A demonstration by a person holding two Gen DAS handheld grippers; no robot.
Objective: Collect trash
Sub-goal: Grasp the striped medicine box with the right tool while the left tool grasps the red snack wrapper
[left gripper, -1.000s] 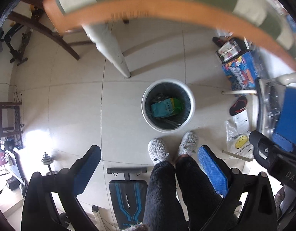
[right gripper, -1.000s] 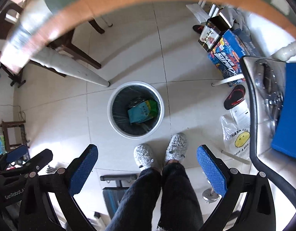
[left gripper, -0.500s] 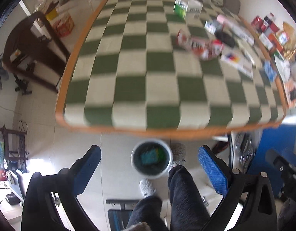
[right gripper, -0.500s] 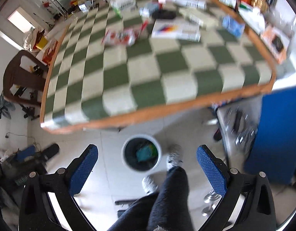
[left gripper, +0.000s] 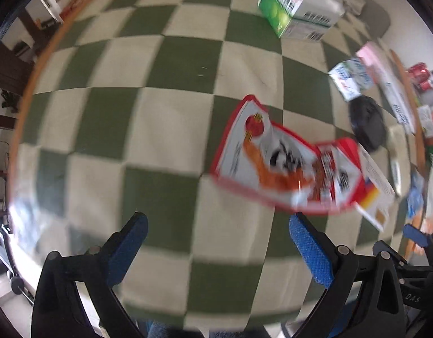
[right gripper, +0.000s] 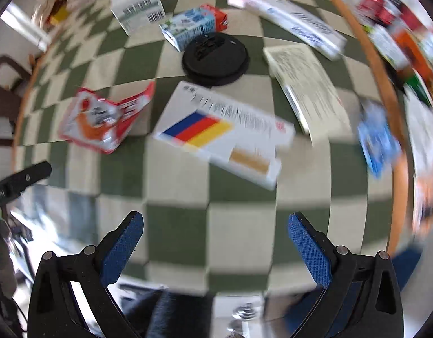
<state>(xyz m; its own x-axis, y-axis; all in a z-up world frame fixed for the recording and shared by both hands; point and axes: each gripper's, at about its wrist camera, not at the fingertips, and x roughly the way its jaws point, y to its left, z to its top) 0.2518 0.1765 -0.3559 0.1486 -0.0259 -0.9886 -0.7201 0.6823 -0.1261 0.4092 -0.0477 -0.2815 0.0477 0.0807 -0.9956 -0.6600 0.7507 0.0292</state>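
Overhead, both grippers spread wide, left gripper [left gripper: 218,242], right gripper [right gripper: 215,239], crinkled red wrapper [left gripper: 284,163], checkered cloth [left gripper: 165,64]

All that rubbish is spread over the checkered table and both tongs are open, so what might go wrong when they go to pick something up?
The pictures are smeared with motion, so aim may suffer. The left tongs face the red snack wrapper, which partly overlaps the white striped box; a grab could drag both. That box and the black lid lie flat, so the right tongs may slip off them or snag the tablecloth.
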